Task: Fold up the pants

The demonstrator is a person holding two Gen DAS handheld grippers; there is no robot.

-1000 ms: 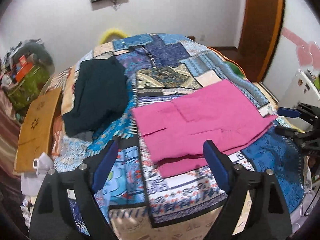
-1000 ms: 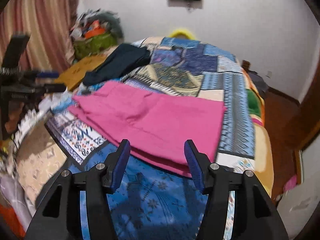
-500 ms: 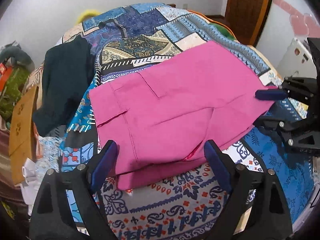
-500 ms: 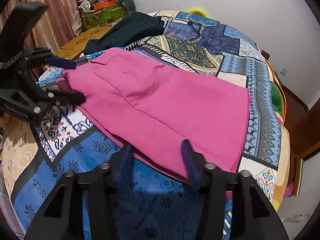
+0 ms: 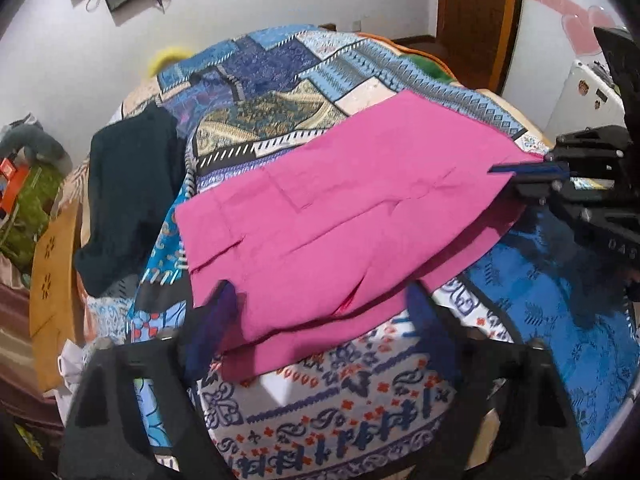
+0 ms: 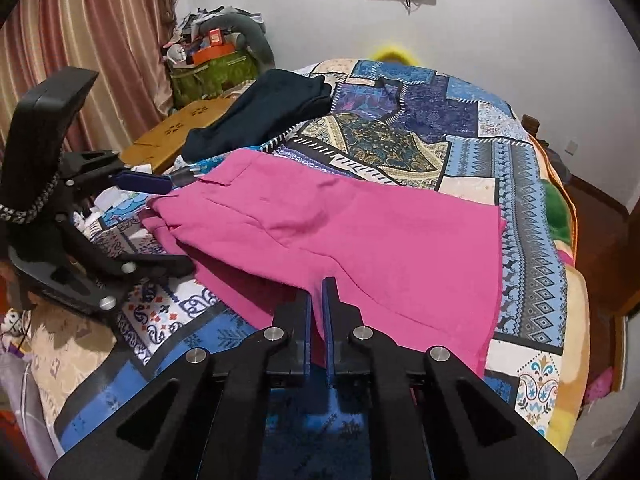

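Since a second ago your right gripper [image 6: 316, 300] has closed, pinching the near hem of the folded pink cloth pants [image 6: 360, 240]. Your left gripper [image 5: 320, 312] has dropped to the waist end, jaws narrowing astride it, not yet gripping. One fold looks done; the next remains.

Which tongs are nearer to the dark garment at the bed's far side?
Left. The left tongs straddle the pink pants' corner beside the dark garment; the right tongs pinch the opposite end.

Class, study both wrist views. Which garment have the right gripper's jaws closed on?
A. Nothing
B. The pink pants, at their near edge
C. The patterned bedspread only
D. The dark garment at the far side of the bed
B: the right gripper has its jaws pinched together on the near edge of the pink pants.
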